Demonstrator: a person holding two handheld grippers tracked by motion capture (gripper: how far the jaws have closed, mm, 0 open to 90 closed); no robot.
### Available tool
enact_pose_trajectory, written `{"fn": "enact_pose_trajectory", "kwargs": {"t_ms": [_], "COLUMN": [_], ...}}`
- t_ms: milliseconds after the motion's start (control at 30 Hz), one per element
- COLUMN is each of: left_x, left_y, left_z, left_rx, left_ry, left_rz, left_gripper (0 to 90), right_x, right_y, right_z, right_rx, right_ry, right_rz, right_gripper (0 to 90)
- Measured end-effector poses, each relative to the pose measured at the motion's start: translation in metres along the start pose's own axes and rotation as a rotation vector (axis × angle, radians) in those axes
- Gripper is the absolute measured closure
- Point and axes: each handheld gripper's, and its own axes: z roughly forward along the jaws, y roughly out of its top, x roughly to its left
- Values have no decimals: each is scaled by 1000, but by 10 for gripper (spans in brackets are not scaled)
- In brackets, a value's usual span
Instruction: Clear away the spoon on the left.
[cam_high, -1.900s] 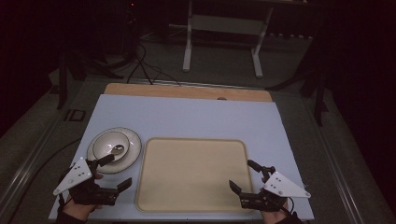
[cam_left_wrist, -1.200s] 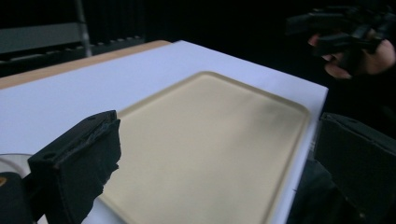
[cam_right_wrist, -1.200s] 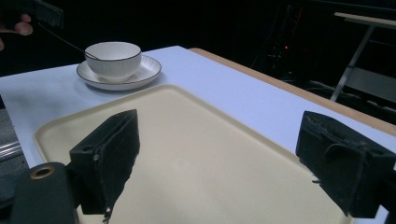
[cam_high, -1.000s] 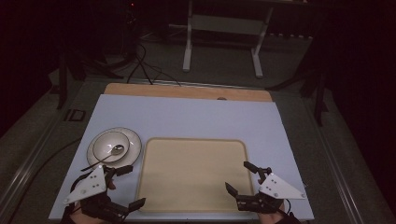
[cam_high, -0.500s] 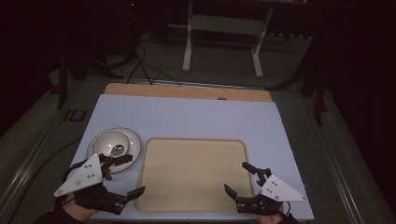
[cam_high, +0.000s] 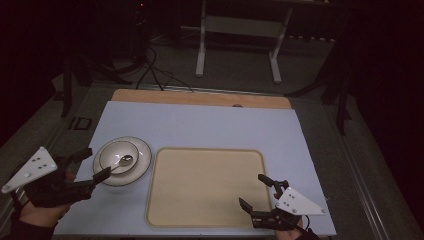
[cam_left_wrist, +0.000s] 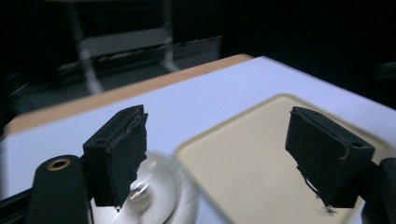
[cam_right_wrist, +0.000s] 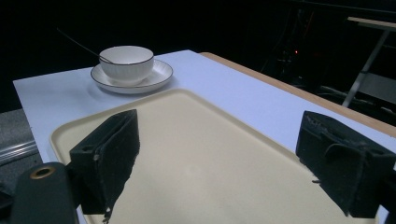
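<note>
A: Left claw (cam_high: 90, 165) first. Jaws apart, nothing between the pads. They have just been closing somewhat, yet a wide gap remains. It sits at the near left corner of the tabletop (cam_high: 200, 120), tips pointing toward the plate.

B: Agreed. In the left gripper view the left claw (cam_left_wrist: 233, 158) frames bare tray and a blurred bit of crockery; no pad presses on anything. Contact with the plate?

A: In the high view the lower jaw tip looks just beside the plate's near rim. Touching or not, cannot tell.

B: Right claw?

A: Right claw (cam_high: 256, 191) is also agape and empty, hovering over the near right corner of the tray (cam_high: 205, 185). In the right gripper view the right claw (cam_right_wrist: 219, 163) has its two pads well apart with only tray surface (cam_right_wrist: 196, 154) between them.

B: Now the things. Location of the bowl?

A: Bowl (cam_high: 119, 156), white with a dark rim line, stands upright on the plate (cam_high: 142, 165), left of the tray, just beside its left edge. A spoon (cam_high: 125, 160) rests in the bowl. From the right gripper view the bowl (cam_right_wrist: 126, 60) sits centred on the plate (cam_right_wrist: 161, 74), with the thin handle of the spoon (cam_right_wrist: 79, 44) sticking out over the rim, away from the tray.

B: Tray?

A: Beige, rounded corners, lying flat, nothing on it. Tabletop is pale blue with a wooden strip (cam_high: 200, 97) along the far edge.
</note>
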Motion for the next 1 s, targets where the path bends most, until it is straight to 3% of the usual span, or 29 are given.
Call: {"fn": "enact_pose_trajectory", "kwargs": {"t_ms": [67,100,133,333,467,500,667,700,833,867,1000], "left_x": [8,13,16,25,35,35,40,41,42,43,46], "left_y": [-10,-19,-23,-40,-49,-49,-60,-66,-72,-75,-82], "left_z": [-2,-3,-4,-6,-9,-9,-7,-3,1,4,9], "left_rx": [15,30,35,80,105,105,152,178,210,227,236], "left_ry": [32,68,67,123,155,155,176,178,181,183,173], "left_rz": [-45,-81,-98,-126,-168,-168,-237,-267,-298,-322,-385], "left_gripper": [213,230,232,252,280,287,325,334,365,369,430], "right_x": [0,0,1,1,0,0,1,1,1,1,1], "right_y": [0,0,0,-1,-1,-1,-2,-2,-2,-2,-2], "right_z": [0,1,1,2,3,3,4,4,4,4,4], "right_rx": [0,1,1,8,11,13,15,16,17,16,17], "right_ry": [0,0,-1,2,2,2,1,1,-3,-3,-5], "right_rz": [-1,-2,-2,4,3,3,3,2,-1,-1,0], "right_gripper": [137,137,137,137,137,137,137,138,137,138,138]}}
